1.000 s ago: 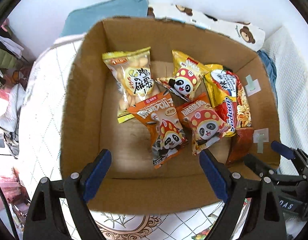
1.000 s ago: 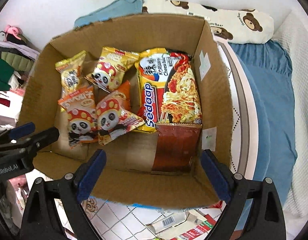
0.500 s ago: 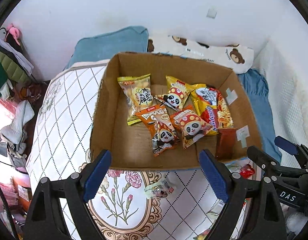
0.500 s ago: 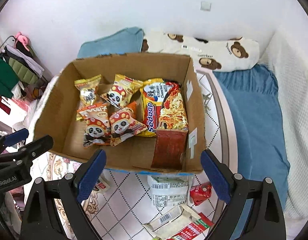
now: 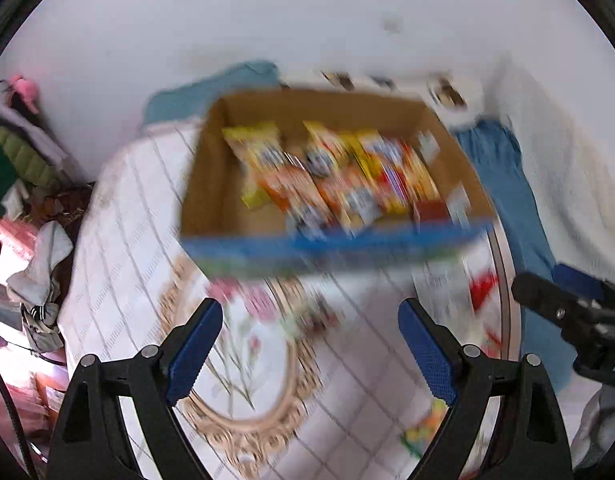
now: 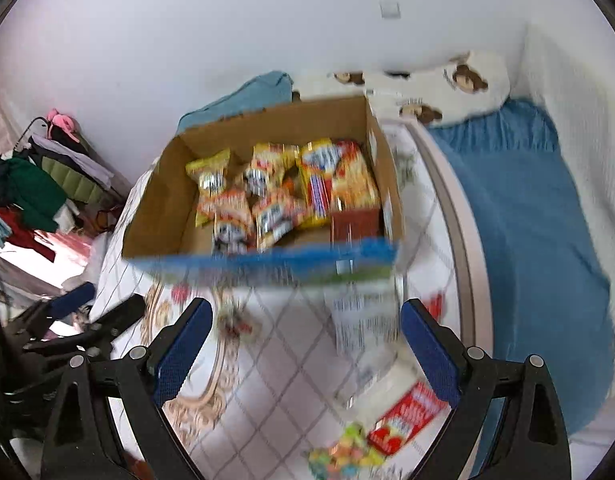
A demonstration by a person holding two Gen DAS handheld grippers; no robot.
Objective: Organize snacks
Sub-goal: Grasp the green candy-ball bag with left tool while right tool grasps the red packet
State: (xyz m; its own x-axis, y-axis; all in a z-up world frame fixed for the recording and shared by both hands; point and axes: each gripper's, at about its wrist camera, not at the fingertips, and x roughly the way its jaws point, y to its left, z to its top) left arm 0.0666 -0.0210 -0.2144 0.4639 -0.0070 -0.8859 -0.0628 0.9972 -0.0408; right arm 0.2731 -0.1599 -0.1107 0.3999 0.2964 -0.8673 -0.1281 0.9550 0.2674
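Both claws are empty w/ jaws spread wide: left claw, right claw. The cardboard box sits on the bed ahead of both, already holding several snack packs. Loose snacks lie on the quilt betw. you and the box: a white packet just in front of your right claw, a red packet and a candy bag nearer, to its right. Your right hand's closer to these; the white packet's long axis runs away from you, toward the box. Frames are blurred, so labels are unreadable.
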